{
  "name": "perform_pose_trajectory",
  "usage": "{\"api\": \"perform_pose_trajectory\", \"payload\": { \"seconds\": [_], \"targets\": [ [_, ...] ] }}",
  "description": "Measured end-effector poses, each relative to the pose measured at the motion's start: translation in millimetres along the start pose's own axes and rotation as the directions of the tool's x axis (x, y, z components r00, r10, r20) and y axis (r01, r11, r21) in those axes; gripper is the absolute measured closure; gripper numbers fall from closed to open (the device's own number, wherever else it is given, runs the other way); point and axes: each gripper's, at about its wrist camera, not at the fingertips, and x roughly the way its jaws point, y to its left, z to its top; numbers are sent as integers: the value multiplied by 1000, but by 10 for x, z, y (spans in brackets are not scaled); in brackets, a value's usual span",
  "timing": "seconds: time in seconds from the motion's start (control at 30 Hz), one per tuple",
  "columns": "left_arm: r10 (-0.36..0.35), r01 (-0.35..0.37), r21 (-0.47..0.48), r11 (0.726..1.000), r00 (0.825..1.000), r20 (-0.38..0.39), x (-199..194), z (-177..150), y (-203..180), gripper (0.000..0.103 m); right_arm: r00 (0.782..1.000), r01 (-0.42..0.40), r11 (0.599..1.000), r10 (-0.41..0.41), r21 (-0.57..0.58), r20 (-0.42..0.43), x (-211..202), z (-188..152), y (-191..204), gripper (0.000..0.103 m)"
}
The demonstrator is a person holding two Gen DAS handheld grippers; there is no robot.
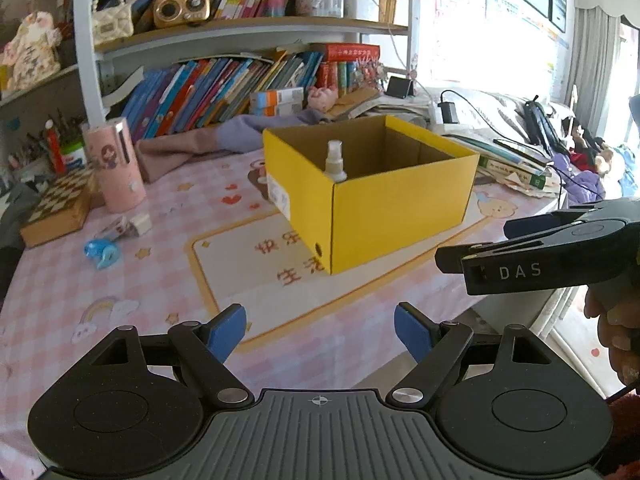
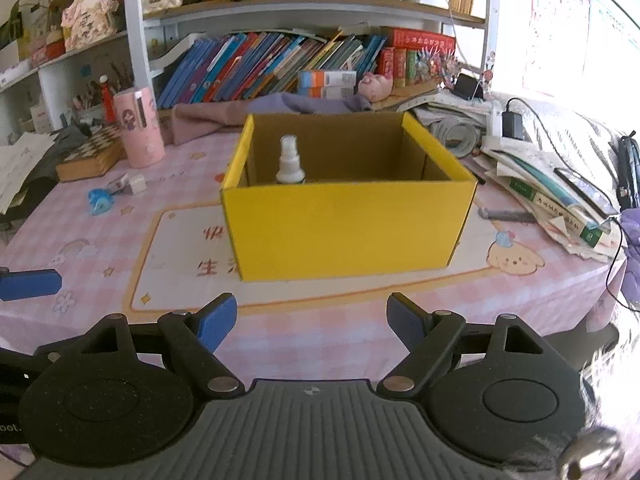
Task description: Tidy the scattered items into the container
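Note:
An open yellow cardboard box (image 1: 396, 216) (image 2: 352, 228) stands on the pink checked tablecloth, with a small white spray bottle (image 1: 335, 162) (image 2: 289, 162) upright inside near its left wall. Scattered at the left lie a blue tape dispenser (image 1: 99, 254) (image 2: 99, 200), a small white cube (image 1: 141, 224) (image 2: 137, 183) and a small flat packet (image 1: 116, 230) (image 2: 119, 185). My left gripper (image 1: 320, 332) is open and empty, held above the table in front of the box. My right gripper (image 2: 312, 326) is open and empty, facing the box's front wall; it also shows from the side in the left wrist view (image 1: 472, 250).
A pink cylinder (image 1: 116, 164) (image 2: 139, 128) and a chessboard box (image 1: 60, 208) (image 2: 92, 156) stand at the left. A lilac cloth (image 2: 256, 110) lies behind the box. Stacked books and cables (image 2: 552, 184) crowd the right edge. Bookshelves (image 2: 280, 64) line the back.

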Motion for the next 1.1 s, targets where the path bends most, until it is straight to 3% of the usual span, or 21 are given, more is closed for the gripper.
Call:
{"api": "perform_pose_trajectory", "payload": {
  "seconds": [0.47,1.1],
  "targets": [
    [52,-52,-3,999,998,-37,-168,-205,130,19,993,-74,997,71,-25,-97,19,-154,329,21],
    [150,-156,-86,984,986,-68,-368,-374,519,19,973,-202,970,183,-133,-139,121,-97,900,21]
  ]
}}
